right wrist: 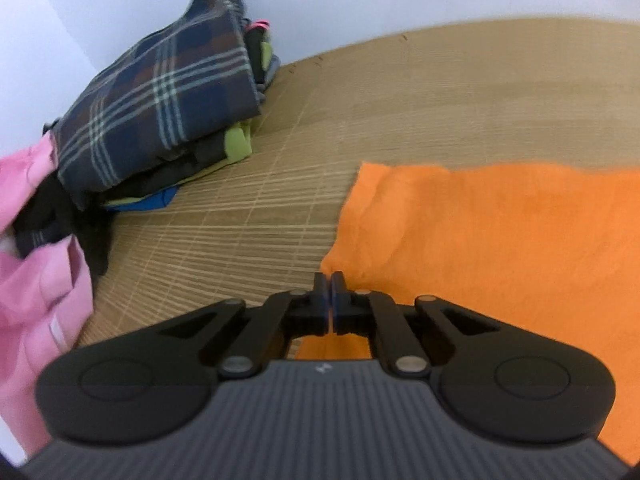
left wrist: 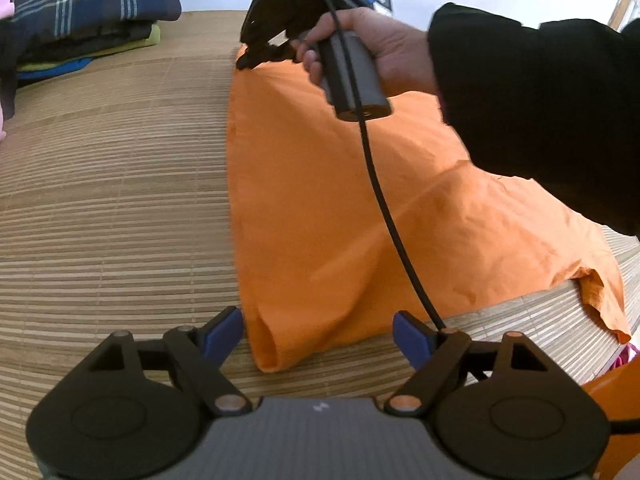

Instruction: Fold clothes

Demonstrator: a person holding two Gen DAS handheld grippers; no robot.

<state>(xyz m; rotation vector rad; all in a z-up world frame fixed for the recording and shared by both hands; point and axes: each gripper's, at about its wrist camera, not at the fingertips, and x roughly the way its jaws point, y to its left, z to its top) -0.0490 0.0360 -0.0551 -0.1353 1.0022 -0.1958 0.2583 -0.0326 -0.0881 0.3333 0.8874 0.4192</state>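
An orange garment (left wrist: 340,200) lies spread on the bamboo mat (left wrist: 112,200), one sleeve end just ahead of my left gripper (left wrist: 318,334). The left gripper is open and empty, its blue pads either side of that sleeve. My right gripper (left wrist: 250,58) sits at the garment's far corner, held by a hand in a black sleeve. In the right wrist view the right gripper (right wrist: 329,282) is shut at the edge of the orange garment (right wrist: 500,248); whether cloth is pinched between the pads is hidden.
A stack of folded clothes topped by a dark plaid piece (left wrist: 96,0) stands at the far left against the wall, also in the right wrist view (right wrist: 160,104). A pink garment (right wrist: 36,248) and black cloth lie beside it. A black cable (left wrist: 380,184) hangs across the orange garment.
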